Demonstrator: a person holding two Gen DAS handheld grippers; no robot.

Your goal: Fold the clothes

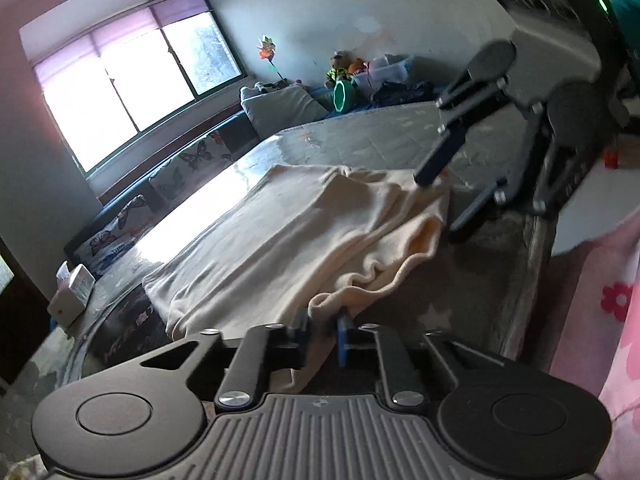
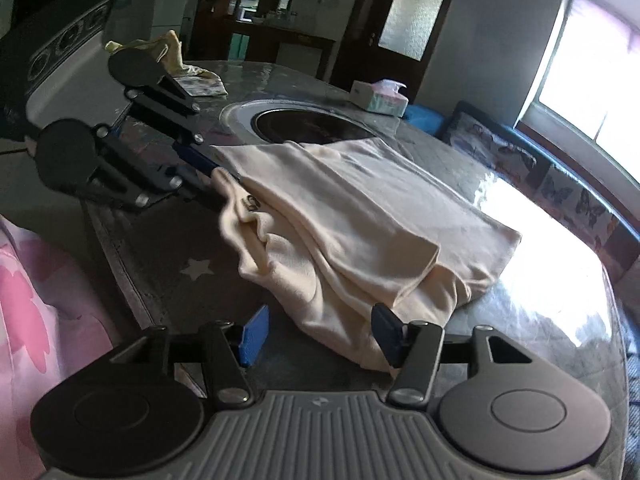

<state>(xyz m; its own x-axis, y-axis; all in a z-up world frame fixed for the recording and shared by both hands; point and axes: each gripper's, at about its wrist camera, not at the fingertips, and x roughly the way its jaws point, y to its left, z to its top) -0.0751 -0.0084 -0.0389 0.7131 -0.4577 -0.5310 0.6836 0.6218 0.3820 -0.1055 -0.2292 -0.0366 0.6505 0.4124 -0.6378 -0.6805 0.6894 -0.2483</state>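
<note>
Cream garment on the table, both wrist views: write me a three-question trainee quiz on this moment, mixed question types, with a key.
1. True or false: the left gripper is shut on an edge of the cream garment.
2. Multiple choice: the right gripper is (A) open, with cloth lying between its fingers, (B) clamped on the tissue box, (C) out of view.
3. Fill in: behind the garment, set into the table, is a dark round ____.

Key: 1 true; 2 A; 3 inset. The tissue box sits untouched on the far side.
</note>
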